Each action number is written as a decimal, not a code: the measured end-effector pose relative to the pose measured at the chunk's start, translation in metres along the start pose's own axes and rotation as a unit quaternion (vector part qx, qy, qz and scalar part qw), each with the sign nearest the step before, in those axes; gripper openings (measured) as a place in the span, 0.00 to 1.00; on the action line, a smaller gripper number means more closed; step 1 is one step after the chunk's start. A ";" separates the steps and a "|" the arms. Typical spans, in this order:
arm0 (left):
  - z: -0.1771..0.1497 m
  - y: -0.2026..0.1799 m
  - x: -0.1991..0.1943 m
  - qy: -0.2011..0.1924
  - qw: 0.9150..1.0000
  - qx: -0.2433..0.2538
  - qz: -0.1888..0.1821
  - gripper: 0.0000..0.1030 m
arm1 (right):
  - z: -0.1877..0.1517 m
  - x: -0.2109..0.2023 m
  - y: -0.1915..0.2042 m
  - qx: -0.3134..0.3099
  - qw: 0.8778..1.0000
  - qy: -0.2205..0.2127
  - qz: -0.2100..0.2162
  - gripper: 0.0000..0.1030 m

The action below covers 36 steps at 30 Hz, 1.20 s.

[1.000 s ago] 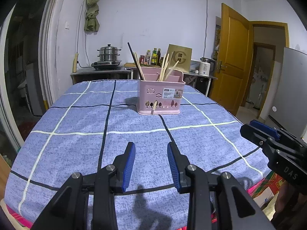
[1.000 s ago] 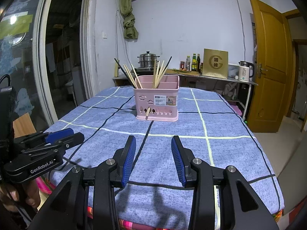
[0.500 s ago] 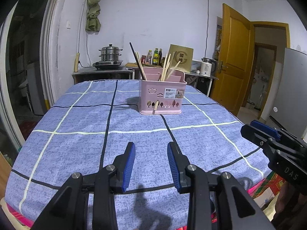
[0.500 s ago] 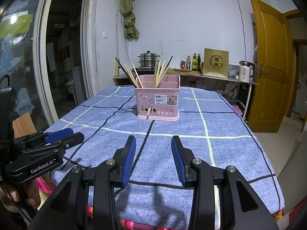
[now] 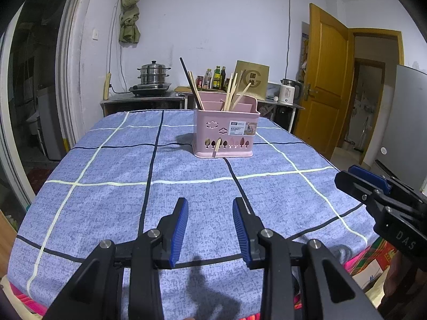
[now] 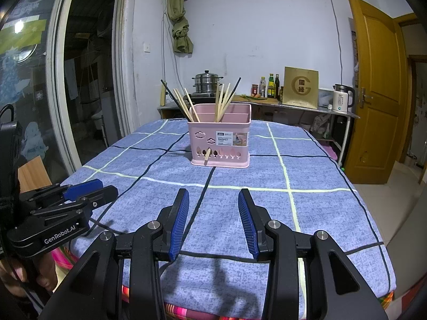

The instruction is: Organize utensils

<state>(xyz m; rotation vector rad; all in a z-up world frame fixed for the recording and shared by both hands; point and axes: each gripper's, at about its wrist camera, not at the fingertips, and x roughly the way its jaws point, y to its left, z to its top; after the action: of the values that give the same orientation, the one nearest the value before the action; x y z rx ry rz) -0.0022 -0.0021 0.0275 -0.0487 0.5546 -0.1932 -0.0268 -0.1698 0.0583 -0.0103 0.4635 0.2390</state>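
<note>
We held both grippers low over the near edge of the table (image 5: pixel 106 202), nothing in either. Left gripper (image 5: pixel 210 229) had its blue-padded jaws spread apart with bare cloth showing between them. Right gripper (image 6: pixel 213 221) was the same, jaws parted, gap empty. From the right wrist view we also saw the left gripper at the far left, and the left wrist view caught the right one at the far right; both hung near the table's front corners, well apart from each other.

The pink basket (image 5: pixel 226 136) sat upright on the blue checked tablecloth (image 6: pixel 307 213), further back toward the table's middle, well away from both grippers. It had a white label on its front and cut-out shapes along the lower wall. Light wooden chopsticks (image 5: pixel 231 94) leaned in the middle part of it, and a dark chopstick (image 5: pixel 190 82) with a few pale ones leaned out at its left end. We couldn't tell exactly which compartment each sat in. One pale stick (image 5: pixel 216 147) poked out through a cut-out at the basket's front, its tip down by the cloth.

Behind the table stood a counter with a steel steamer pot (image 5: pixel 154 74), bottles (image 6: pixel 271 86), a gold box (image 6: pixel 301 87) and a white kettle (image 6: pixel 342 98). A wooden door (image 6: pixel 373 90) stood open at right.
</note>
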 end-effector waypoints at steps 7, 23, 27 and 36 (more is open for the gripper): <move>-0.003 0.002 -0.001 0.003 1.000 -0.003 -0.001 0.33 | 0.000 0.000 0.000 0.000 1.000 0.000 0.000 0.38; -0.003 0.000 0.000 0.003 1.000 0.000 0.003 0.33 | 0.000 0.000 0.001 -0.001 1.000 0.000 0.000 0.38; -0.003 -0.001 0.000 0.003 1.000 0.001 -0.001 0.33 | 0.000 0.001 0.001 -0.001 1.000 0.001 0.001 0.38; -0.004 -0.003 0.004 0.009 1.000 0.005 0.001 0.33 | -0.003 0.002 0.002 -0.002 1.000 0.004 0.001 0.38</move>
<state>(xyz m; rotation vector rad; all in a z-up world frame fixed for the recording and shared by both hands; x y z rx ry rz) -0.0015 -0.0058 0.0229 -0.0357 0.5707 -0.1939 -0.0266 -0.1678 0.0549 -0.0150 0.4712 0.2415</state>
